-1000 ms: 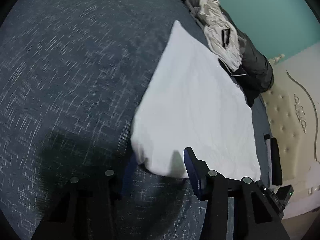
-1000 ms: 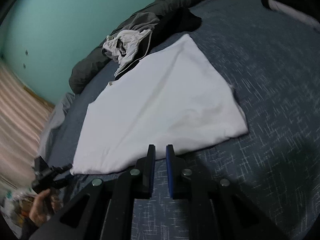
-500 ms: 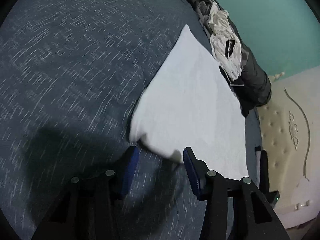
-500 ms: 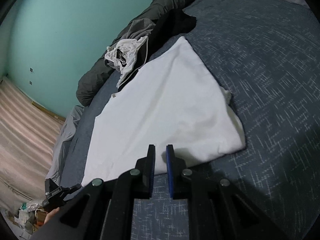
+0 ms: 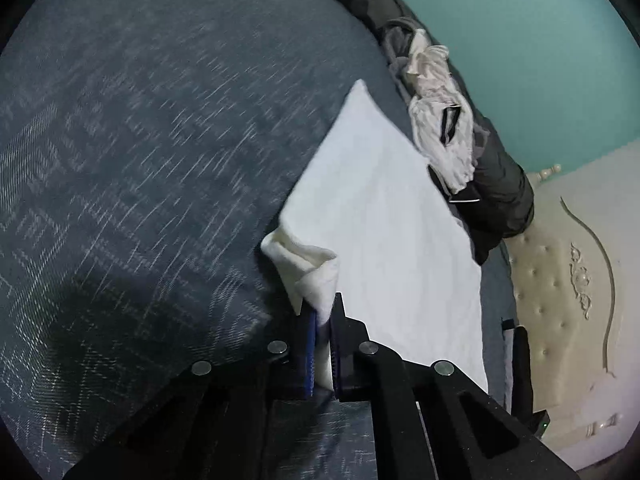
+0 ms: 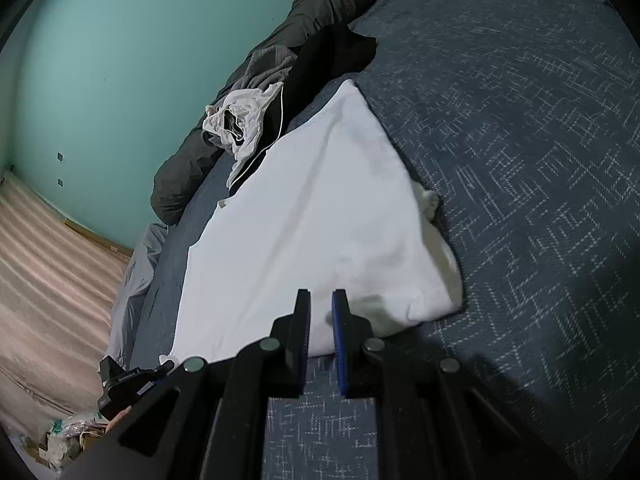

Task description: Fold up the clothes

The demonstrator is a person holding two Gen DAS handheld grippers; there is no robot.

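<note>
1. The left gripper [image 5: 323, 320] is pinched tight on the near corner of the white garment [image 5: 384, 216]; a bunched tuft of cloth stands up between its blue-lined fingers, and the corner is lifted and curled over itself, off the blue bedspread [image 5: 140, 140].

2. The right gripper [image 6: 321, 308] hangs over the near hem of the white garment [image 6: 312, 216], its fingers a narrow gap apart. White cloth shows behind the gap, but I cannot tell whether any of it is pinched.

3. From both grippers the garment runs away toward the far side of the bed. It lies mostly flat as a long panel, with its long axis pointing from the grippers to the crumpled pile of clothes [image 6: 244, 120] and the dark quilt [image 6: 304, 4] along the teal wall [image 6: 120, 60].

4. In the right view the hem on that gripper's right is rumpled and doubled; the flat remainder stretches to its left and ahead.

5. The relation that matters, as I judge it: the held corner sits at the near end of the long axis, so a fold would carry it forward along that axis or across the width. The left gripper is the one with a sure hold, and the right is just at the same hem.

6. The pile and quilt lie just beyond the far edge, with a dark strap touching it.
</note>
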